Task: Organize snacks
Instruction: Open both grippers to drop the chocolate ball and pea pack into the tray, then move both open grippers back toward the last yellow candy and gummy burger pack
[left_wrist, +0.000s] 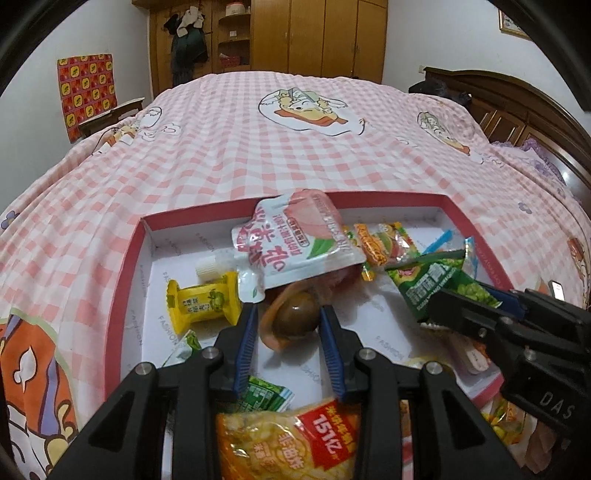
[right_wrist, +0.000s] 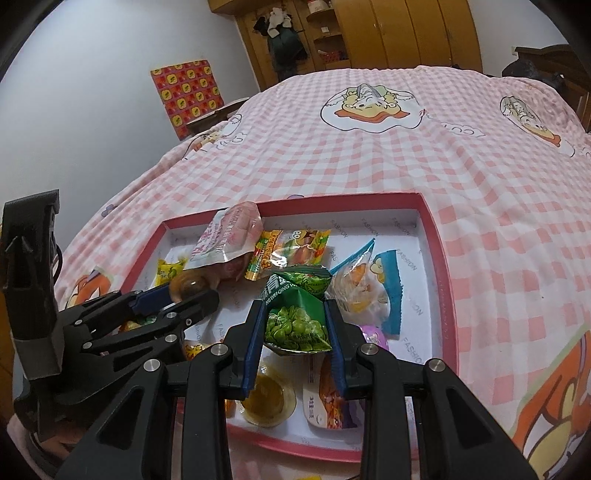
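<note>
1. A shallow red-rimmed box full of snacks lies on a pink checked bedspread.
2. The left gripper is clenched on a brown packaged egg, at 6 o'clock from a white peach drink pouch.
3. The right gripper grasps a green pea packet at the box's centre, with a yellow wrapped snack at 9 o'clock.

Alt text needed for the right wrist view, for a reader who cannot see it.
The right gripper is closed on a green pea snack packet above a pink-rimmed box of mixed snacks, which sits on a pink checked bedspread. At left, the left gripper grips a brown egg in clear wrap. A wooden wardrobe stands behind.
</note>
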